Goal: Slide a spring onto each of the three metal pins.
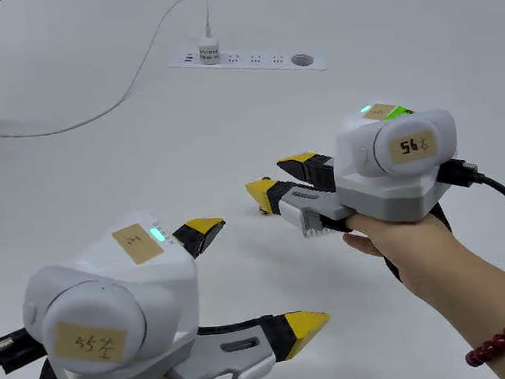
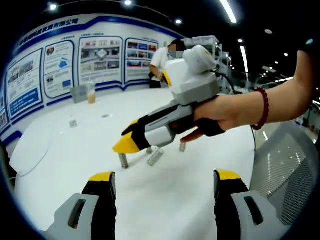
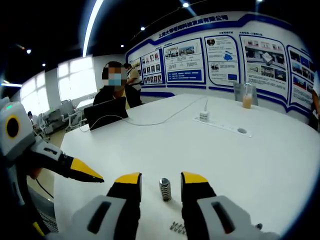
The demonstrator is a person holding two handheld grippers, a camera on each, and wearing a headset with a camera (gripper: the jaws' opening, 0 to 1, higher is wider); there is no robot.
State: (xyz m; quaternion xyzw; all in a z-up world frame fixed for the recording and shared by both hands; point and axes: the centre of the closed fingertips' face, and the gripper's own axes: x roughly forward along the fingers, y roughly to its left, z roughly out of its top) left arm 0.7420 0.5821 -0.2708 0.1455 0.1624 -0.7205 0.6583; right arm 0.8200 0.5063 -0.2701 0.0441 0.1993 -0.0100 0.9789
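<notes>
While the right gripper [image 3: 161, 178] reaches low over the white bench [image 3: 260, 150], its jaws stand partly open on either side of an upright spring [image 3: 165, 189], touching it on neither side, so it grips nothing. That spring stands straight enough that I judge it sits on a pin, and the straddle reads as lining up to seat it further down. A loose spring [image 3: 175, 227] lies on the bench just behind the jaw tips, under the right gripper's body, probably kept close for another pin. A short upright piece [image 2: 182, 146] stands beneath the hand holding that gripper; whether it is a bare pin or one with a spring on it is too small to tell. The left gripper [image 1: 255, 275] hangs well back, facing the right gripper's tips, its jaws spread wide and empty, seemingly held ready rather than working.
</notes>
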